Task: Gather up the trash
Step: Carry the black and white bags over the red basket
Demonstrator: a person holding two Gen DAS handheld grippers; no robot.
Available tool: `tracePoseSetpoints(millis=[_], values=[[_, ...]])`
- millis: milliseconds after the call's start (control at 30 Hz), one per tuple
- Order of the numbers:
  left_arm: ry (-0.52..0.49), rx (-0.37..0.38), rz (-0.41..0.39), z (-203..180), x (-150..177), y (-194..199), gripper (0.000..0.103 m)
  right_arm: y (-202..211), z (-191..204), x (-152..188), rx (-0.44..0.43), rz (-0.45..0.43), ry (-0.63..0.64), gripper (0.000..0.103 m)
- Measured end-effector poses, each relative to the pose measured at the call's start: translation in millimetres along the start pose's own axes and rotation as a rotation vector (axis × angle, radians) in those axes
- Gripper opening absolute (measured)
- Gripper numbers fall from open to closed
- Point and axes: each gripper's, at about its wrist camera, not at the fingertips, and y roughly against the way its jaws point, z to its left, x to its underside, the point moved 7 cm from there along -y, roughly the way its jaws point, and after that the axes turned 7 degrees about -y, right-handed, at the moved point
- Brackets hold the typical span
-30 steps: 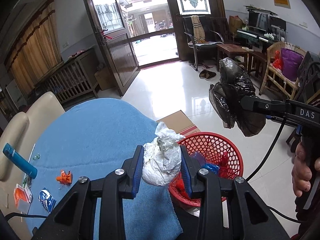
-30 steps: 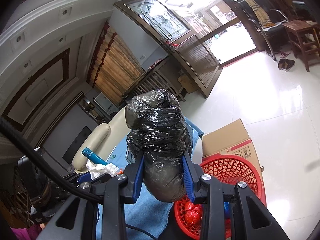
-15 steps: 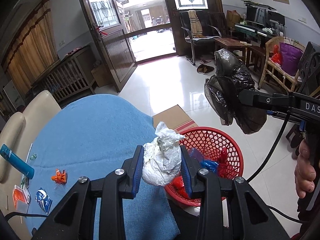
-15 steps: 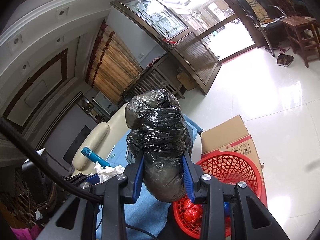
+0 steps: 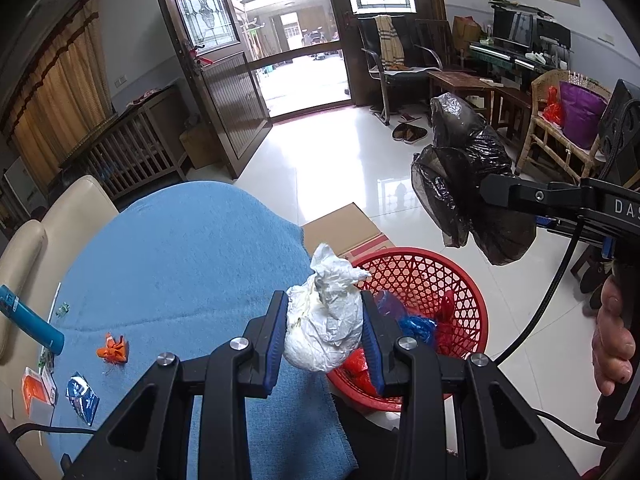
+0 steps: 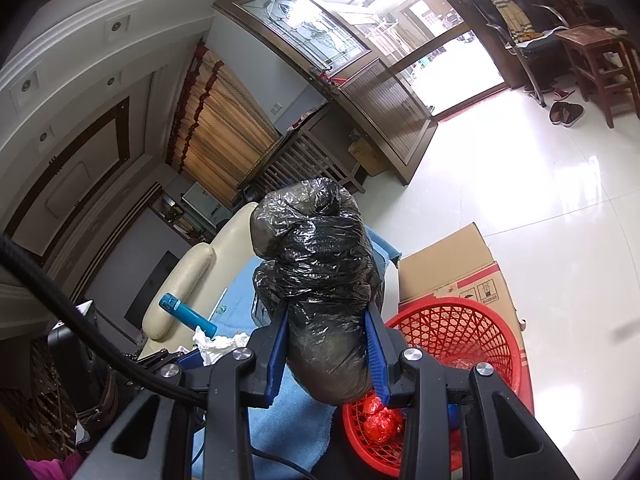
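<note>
**Both bundles held by the basket**

A tiled room with an open door; in front of me a bench under a blue cloth (image 5: 180,248), and a red basket (image 5: 460,292) on the floor at its edge, against a cardboard box (image 5: 344,228).

My left tongs (image 5: 324,336) are closed on a white wad (image 5: 324,320), held at the cloth's edge, just beside the basket rim. Since a second ago the wad has kept its place between the pads; the view has only drifted slightly.

My right tongs (image 6: 326,348) are clamped on a black bag (image 6: 316,276), up in the air beside the basket, as before. From the left view the bag (image 5: 472,176) hangs above the basket's far side, now a little farther right.

The basket already holds red and blue scraps. An orange scrap (image 5: 113,349), a blue wrapper (image 5: 84,398) and a blue tube (image 5: 30,318) lie on the cloth.
</note>
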Motion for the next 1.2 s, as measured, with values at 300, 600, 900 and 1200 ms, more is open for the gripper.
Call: tracePoseSetpoints(millis=[300,600,900,1200], values=[[0.001,0.005,0.010,-2,1,-6,0.037,-1,0,2,0.009,0.002,-0.005,0.038],[0.016,0.030,0.033,-3,5,-14,0.037,-2,-5,4,0.029,0.008,-0.028,0.038],[0.026,0.061,0.055,-8,10,-23,0.037,-2,-12,5,0.051,0.014,-0.052,0.038],[0.004,0.056,0.051,-13,7,-21,0.037,-2,-10,5,0.054,0.021,-0.055,0.039]])
